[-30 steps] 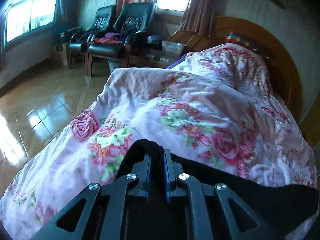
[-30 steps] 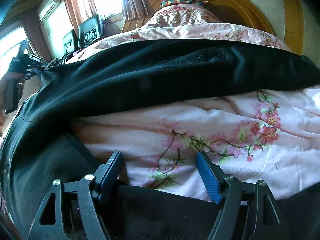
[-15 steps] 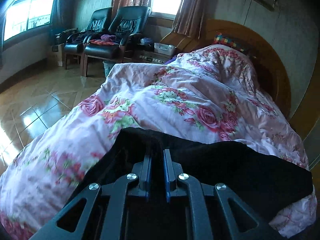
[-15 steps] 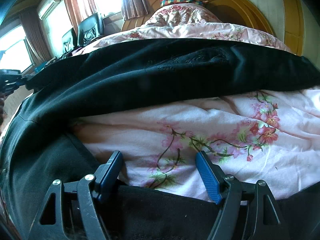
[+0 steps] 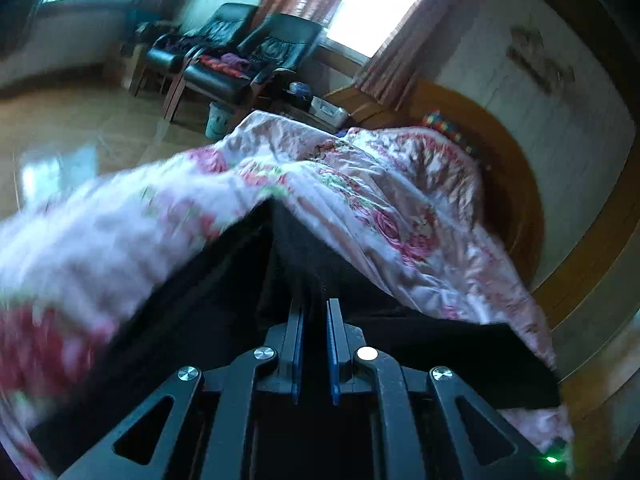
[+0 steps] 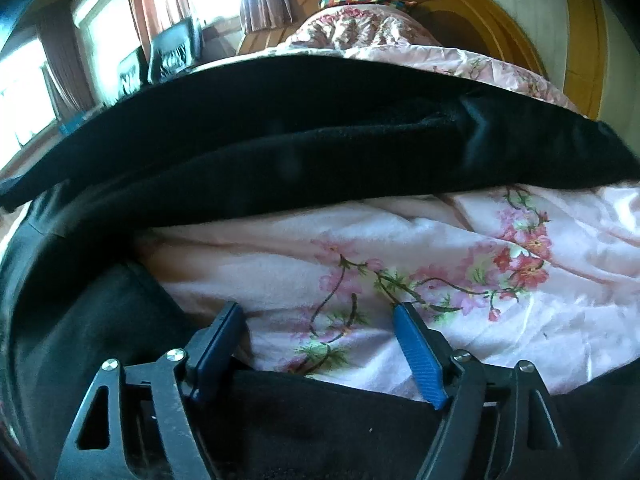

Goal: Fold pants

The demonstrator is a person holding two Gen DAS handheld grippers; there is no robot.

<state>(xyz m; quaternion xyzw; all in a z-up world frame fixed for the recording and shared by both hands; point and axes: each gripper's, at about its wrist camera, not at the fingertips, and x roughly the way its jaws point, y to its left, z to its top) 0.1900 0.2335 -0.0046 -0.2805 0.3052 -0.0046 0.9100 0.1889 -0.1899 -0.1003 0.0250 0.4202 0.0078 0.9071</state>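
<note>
Left wrist view: the left gripper (image 5: pixel 314 320) is clenched on a fold of the black pants (image 5: pixel 296 256), its two blue pads pressed close with dark cloth pinched between them. From the grip the pants rise to a peak and spread out over the flowered quilt (image 5: pixel 380 200), one dark strip running to the quilt's right edge. The picture is blurred, most of all at the quilt's left side. Beyond the quilt's far end stand two black armchairs (image 5: pixel 248 60) on a shiny floor (image 5: pixel 80 128), under curtained windows (image 5: pixel 368 0). A curved wooden headboard (image 5: pixel 516 184) wraps the quilt's right end.

Right wrist view: the right gripper (image 6: pixel 318 332) is released, its jaws wide and opening further, with only quilt (image 6: pixel 520 280) showing between the fingertips; the pads press on nothing. One leg of the pants (image 6: pixel 320 152) lies as a broad dark band straight across the quilt, another part lies at the quilt's near edge under the gripper. The headboard (image 6: pixel 460 8) rises behind the quilt.
</note>
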